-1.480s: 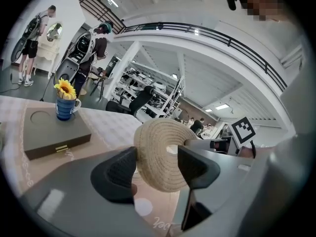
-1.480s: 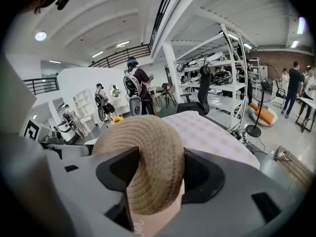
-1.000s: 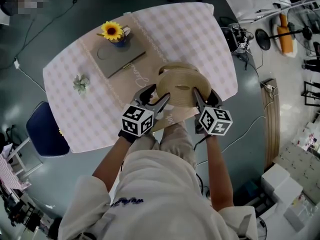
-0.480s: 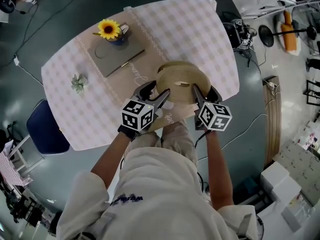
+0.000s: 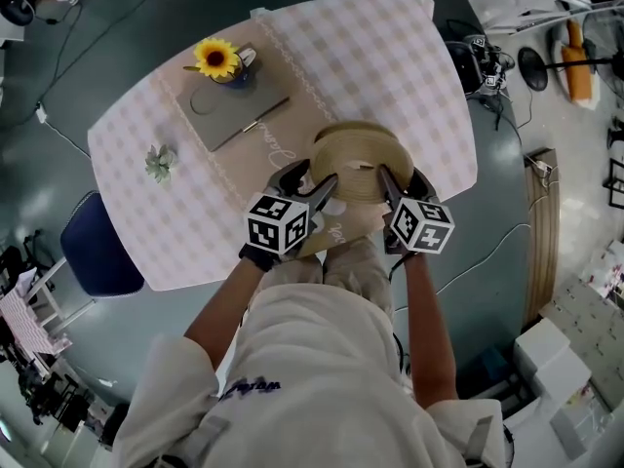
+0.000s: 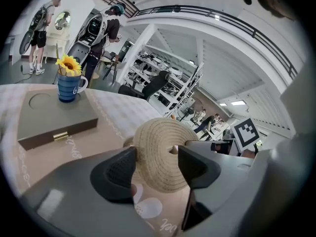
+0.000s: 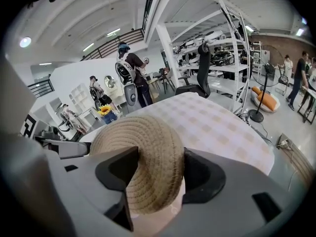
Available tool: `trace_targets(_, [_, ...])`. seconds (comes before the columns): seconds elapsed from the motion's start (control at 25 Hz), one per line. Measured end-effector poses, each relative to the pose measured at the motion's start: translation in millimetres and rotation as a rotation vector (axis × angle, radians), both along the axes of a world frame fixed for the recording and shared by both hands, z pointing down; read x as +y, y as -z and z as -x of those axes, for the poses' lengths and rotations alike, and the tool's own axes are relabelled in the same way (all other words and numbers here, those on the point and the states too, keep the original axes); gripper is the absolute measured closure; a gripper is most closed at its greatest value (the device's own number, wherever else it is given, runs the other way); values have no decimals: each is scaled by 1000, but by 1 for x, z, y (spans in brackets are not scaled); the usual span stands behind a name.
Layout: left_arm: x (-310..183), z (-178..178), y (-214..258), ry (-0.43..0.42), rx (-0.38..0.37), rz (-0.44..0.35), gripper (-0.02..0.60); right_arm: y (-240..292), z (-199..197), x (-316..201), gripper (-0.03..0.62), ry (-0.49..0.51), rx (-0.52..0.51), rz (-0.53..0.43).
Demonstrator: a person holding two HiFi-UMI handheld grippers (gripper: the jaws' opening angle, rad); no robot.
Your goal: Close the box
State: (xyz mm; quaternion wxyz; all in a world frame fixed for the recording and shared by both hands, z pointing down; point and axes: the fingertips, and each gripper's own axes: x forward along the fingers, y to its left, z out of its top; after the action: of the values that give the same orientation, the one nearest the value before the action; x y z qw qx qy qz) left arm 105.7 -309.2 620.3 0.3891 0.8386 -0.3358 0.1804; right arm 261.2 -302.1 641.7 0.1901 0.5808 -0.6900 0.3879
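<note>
Woven lid (image 5: 359, 156), round, straw-coloured and coiled, with a small knot at its centre, hangs tilted between your two grippers. It sits over the near part of the checked table (image 5: 390, 47), above a beige runner (image 5: 265, 149). Your left gripper (image 5: 314, 185) has its jaws wide and closed on the lid's left side. Your right gripper (image 5: 390, 183) grips the right rim, pads pressed into the weave. On the far left of the table lies a flat grey case (image 5: 232, 115), with a blue mug (image 6: 67, 87) holding a sunflower on its far corner. A curved woven edge shows just beyond the lid, but it is hard to tell what it belongs to. Lid and grippers hide whatever sits beneath, so no view shows whether the lid touches anything. Your arms cover the table's near edge.
</note>
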Motion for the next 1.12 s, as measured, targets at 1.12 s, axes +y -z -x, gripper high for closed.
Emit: trace_targets(1.12, [-27,-8,-33,29,-121,79,313,-45,-6,-25,316,43,15,111])
